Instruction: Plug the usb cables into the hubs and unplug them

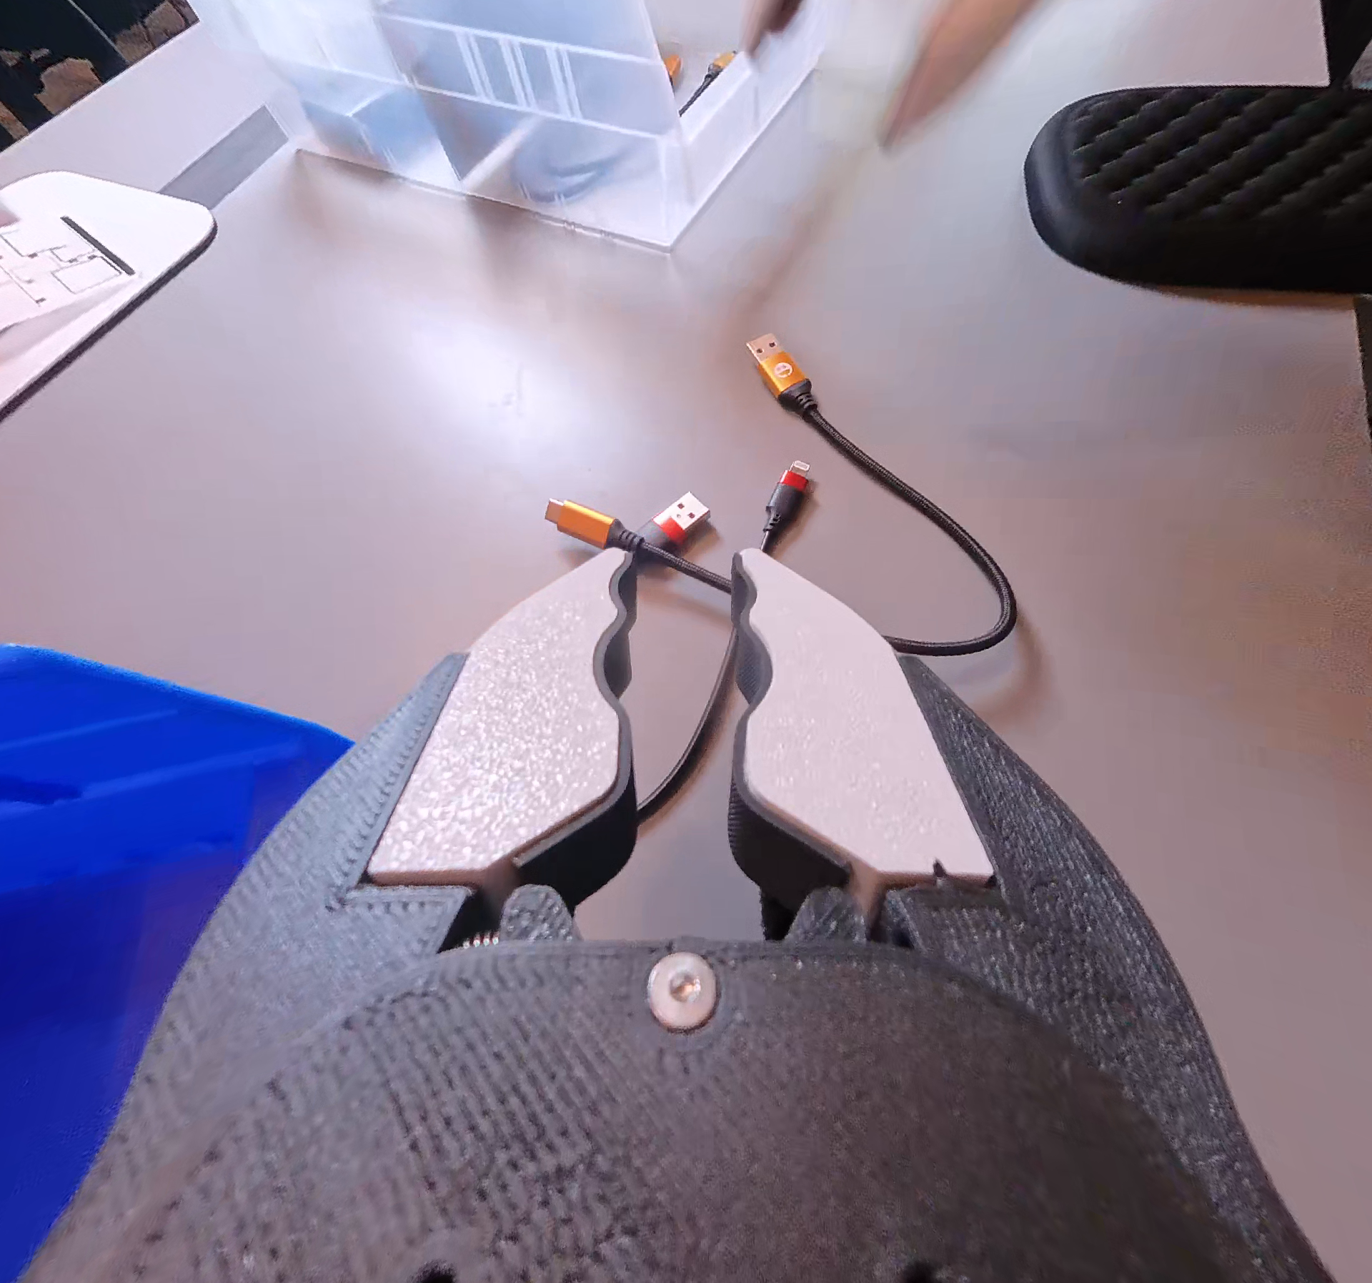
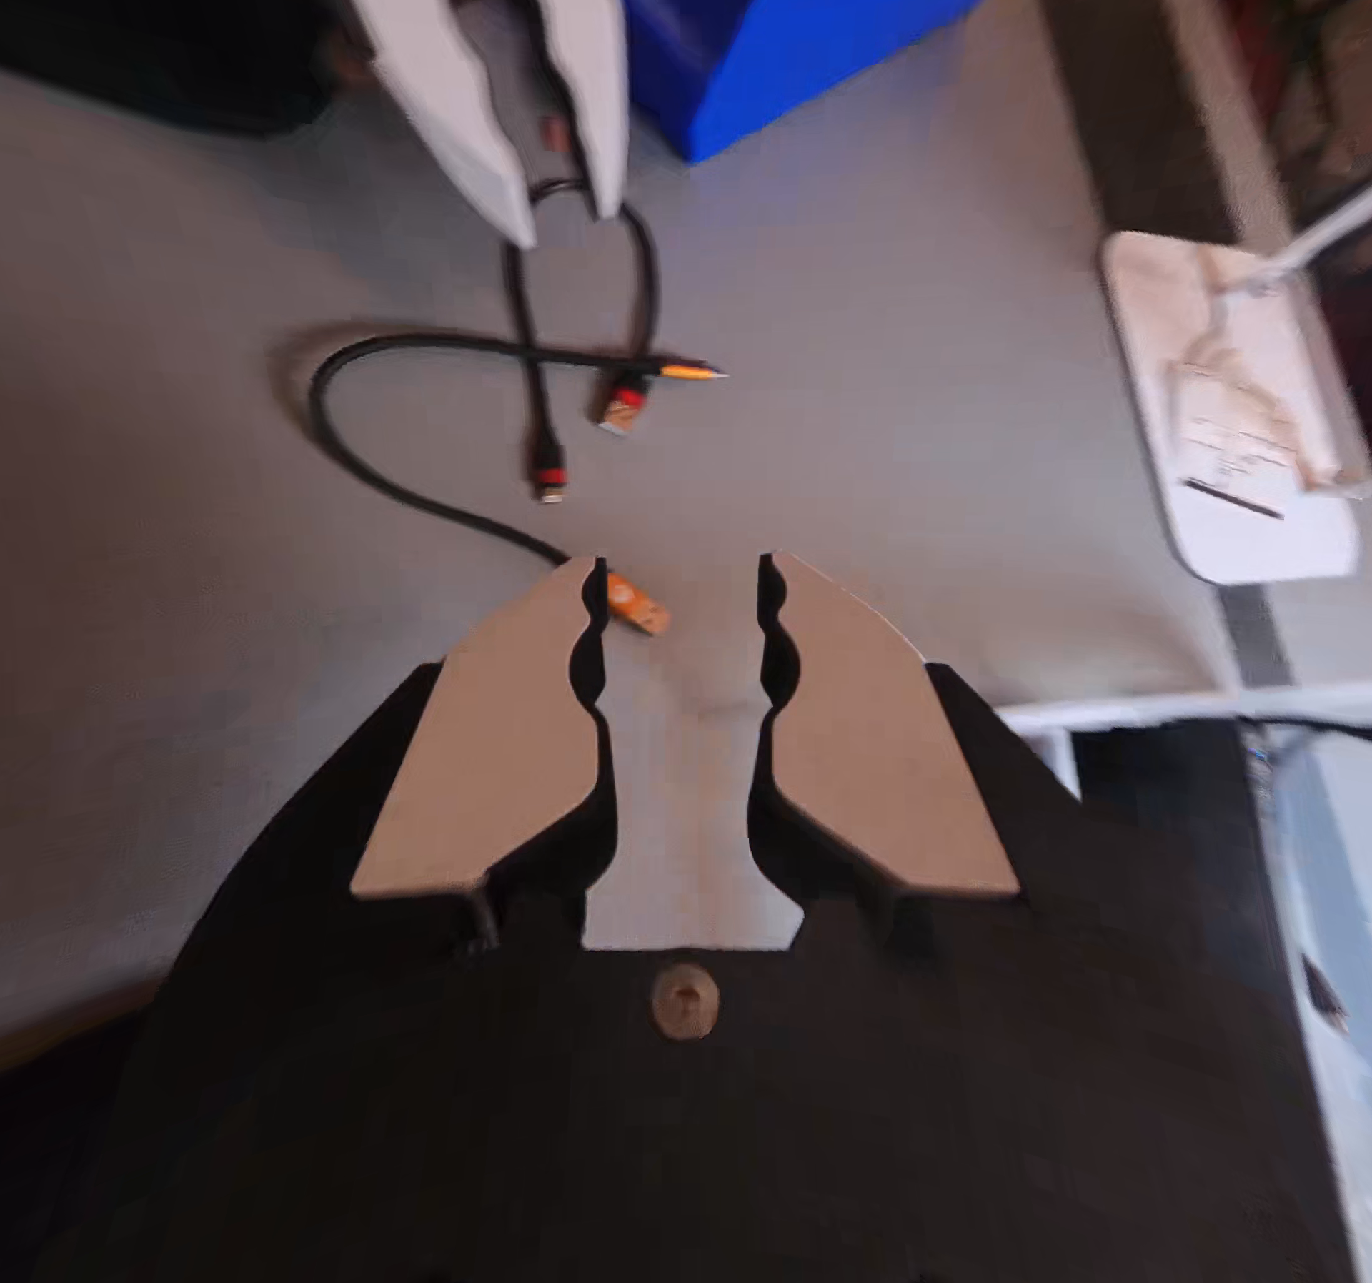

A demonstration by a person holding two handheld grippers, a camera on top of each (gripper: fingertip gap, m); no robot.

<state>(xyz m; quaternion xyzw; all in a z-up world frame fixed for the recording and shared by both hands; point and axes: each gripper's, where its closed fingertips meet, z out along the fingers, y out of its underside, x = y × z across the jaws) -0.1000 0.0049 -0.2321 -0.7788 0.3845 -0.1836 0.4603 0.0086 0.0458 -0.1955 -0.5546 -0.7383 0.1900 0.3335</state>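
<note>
On the grey desk, your open right gripper (image 2: 683, 564) nears the orange USB plug (image 2: 638, 605); your left gripper (image 1: 679, 560), also open and empty, straddles crossed cables (image 1: 683, 568), so lifting could drag both.

Tabletop (image 1: 371, 393): smooth, semi-gloss grey. Cables (image 1: 958, 534): braided black cloth sheath, shiny metal plugs. Organizer box (image 1: 416, 59): clear plastic. Gripper (image 1: 681, 564): textured grey pads.

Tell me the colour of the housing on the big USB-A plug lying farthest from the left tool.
Orange housing on a black braided cable; clearest in the left wrist view.
</note>
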